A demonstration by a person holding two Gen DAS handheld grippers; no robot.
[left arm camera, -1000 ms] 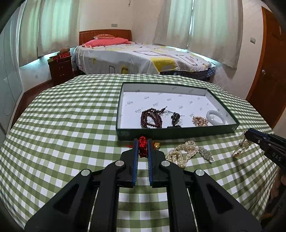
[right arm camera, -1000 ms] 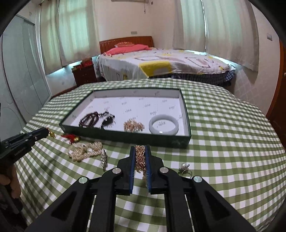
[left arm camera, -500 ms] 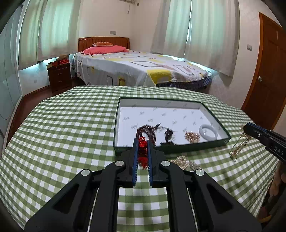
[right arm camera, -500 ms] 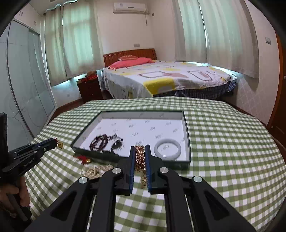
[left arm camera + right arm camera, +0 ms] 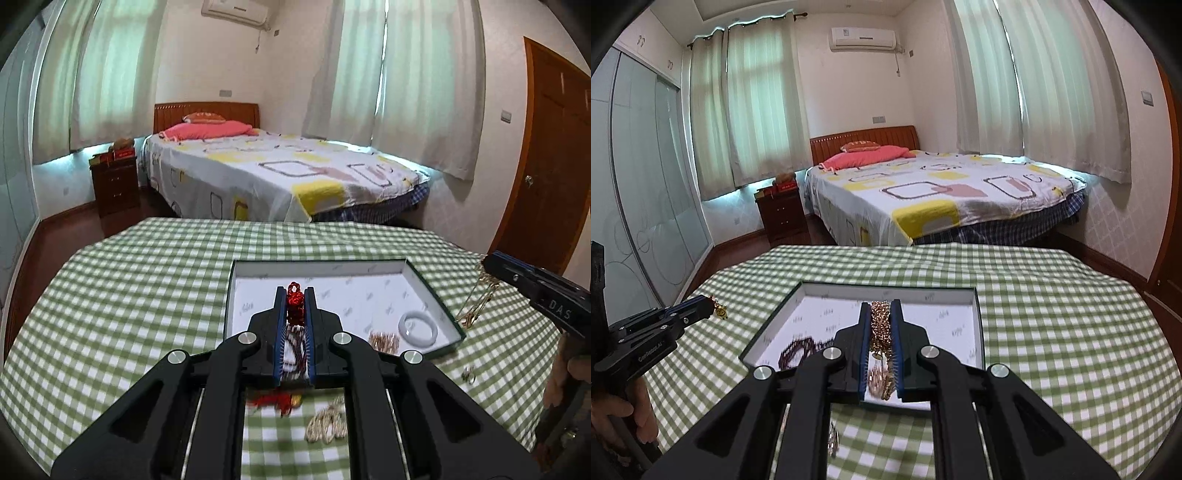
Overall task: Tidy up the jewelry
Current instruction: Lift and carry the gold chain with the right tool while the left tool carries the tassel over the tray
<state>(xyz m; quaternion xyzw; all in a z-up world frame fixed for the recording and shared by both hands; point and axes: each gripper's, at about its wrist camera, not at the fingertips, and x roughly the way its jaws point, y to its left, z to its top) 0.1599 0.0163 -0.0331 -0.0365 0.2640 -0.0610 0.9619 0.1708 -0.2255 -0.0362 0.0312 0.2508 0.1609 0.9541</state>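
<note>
My left gripper [image 5: 294,295] is shut on a red knotted charm [image 5: 295,304], lifted above the near edge of the dark green tray [image 5: 435,295]; its red tassel [image 5: 275,400] dangles below. My right gripper [image 5: 880,308] is shut on a gold chain [image 5: 881,325] that hangs down over the tray [image 5: 978,325]. In the tray lie a white bangle [image 5: 418,329], a rose-gold bracelet [image 5: 384,341] and dark beads [image 5: 798,350]. From the left wrist view the right gripper [image 5: 493,264] shows at the right with the gold chain [image 5: 476,306] hanging from it.
A pearl strand [image 5: 328,424] and a small ring [image 5: 468,376] lie on the green checked tablecloth [image 5: 129,314] in front of the tray. A hand [image 5: 617,410] holds the left gripper [image 5: 701,308] at the left. A bed and a wooden door stand beyond the table.
Both grippers have risen off the tablecloth, the left one with the red charm and the right one with the gold chain, and now hang over the tray's near edge.
</note>
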